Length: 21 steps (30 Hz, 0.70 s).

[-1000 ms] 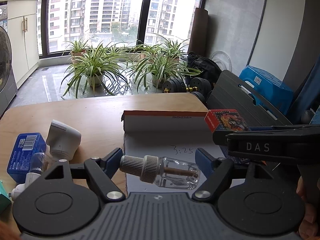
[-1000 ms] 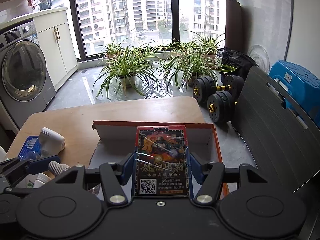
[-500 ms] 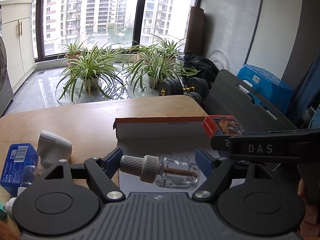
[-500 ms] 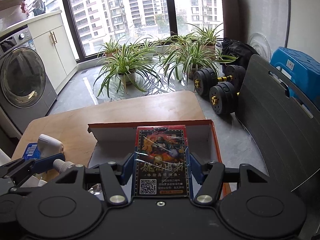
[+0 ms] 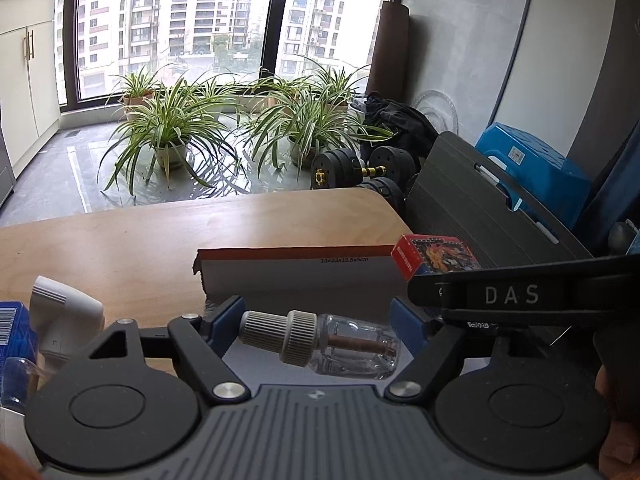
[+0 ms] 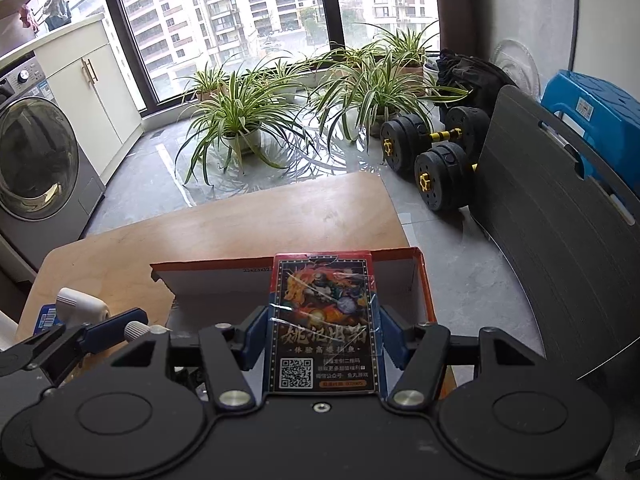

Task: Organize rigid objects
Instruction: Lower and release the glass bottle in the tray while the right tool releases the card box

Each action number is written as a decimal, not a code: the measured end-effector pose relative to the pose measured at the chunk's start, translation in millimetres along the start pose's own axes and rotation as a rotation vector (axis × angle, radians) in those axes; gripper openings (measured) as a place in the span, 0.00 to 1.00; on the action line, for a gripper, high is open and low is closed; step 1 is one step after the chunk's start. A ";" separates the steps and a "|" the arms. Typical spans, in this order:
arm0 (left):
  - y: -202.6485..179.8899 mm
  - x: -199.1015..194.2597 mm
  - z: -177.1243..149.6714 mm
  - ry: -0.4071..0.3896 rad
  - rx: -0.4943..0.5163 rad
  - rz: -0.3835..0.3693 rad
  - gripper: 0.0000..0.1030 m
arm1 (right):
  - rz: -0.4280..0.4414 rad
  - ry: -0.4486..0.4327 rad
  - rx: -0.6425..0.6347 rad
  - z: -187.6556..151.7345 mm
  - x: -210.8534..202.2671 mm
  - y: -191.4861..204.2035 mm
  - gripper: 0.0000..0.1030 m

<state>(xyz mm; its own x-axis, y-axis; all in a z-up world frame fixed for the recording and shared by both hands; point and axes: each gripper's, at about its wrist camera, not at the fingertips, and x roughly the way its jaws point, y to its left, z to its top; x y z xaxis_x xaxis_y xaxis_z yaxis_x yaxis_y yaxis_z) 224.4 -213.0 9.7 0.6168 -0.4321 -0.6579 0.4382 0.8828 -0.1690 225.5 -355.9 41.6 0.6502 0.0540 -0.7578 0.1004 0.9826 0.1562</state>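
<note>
My left gripper [image 5: 318, 326] is shut on a clear glass dropper bottle [image 5: 320, 342] with a grey ribbed cap, held sideways above the near part of the open cardboard box [image 5: 296, 276]. My right gripper [image 6: 322, 332] is shut on a red card pack [image 6: 324, 320] with a QR code, held above the right part of the same box [image 6: 420, 280]. The card pack also shows in the left wrist view [image 5: 434, 256], to the right of my left gripper.
A white plastic device [image 5: 64, 312] and a blue packet [image 5: 12, 328] lie on the wooden table [image 5: 160, 240] to the left of the box. Beyond the table's far edge are potted plants [image 5: 168, 128], dumbbells [image 6: 424, 152] and a dark folded panel [image 6: 560, 216].
Both grippers have risen and drawn back a little with their loads; the box and table items sit lower and further left in the views. Both grips are unchanged.
</note>
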 end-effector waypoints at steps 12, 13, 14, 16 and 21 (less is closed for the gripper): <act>3.1 -25.4 4.5 0.019 -0.047 -0.011 0.94 | -0.024 -0.148 -0.006 -10.2 -61.4 0.4 0.78; 2.1 -30.9 3.6 0.022 -0.043 -0.002 0.95 | -0.038 -0.160 -0.019 -13.9 -68.1 2.7 0.79; 0.8 -35.9 2.7 0.026 -0.039 0.007 0.96 | -0.051 -0.171 -0.031 -17.7 -74.3 4.2 0.80; -2.7 -46.3 -0.2 0.036 -0.025 0.033 0.96 | -0.074 -0.188 -0.039 -25.1 -86.4 5.8 0.82; -3.8 -72.9 -11.2 0.048 -0.018 0.099 1.00 | -0.069 -0.181 -0.008 -42.3 -110.4 2.0 0.85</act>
<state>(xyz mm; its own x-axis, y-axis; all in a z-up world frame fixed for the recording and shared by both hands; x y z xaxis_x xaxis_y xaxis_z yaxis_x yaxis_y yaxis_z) 170.4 -182.8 50.0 0.6239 -0.3338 -0.7066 0.3649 0.9240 -0.1143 122.1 -352.4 98.8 0.7670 -0.0460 -0.6399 0.1440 0.9843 0.1018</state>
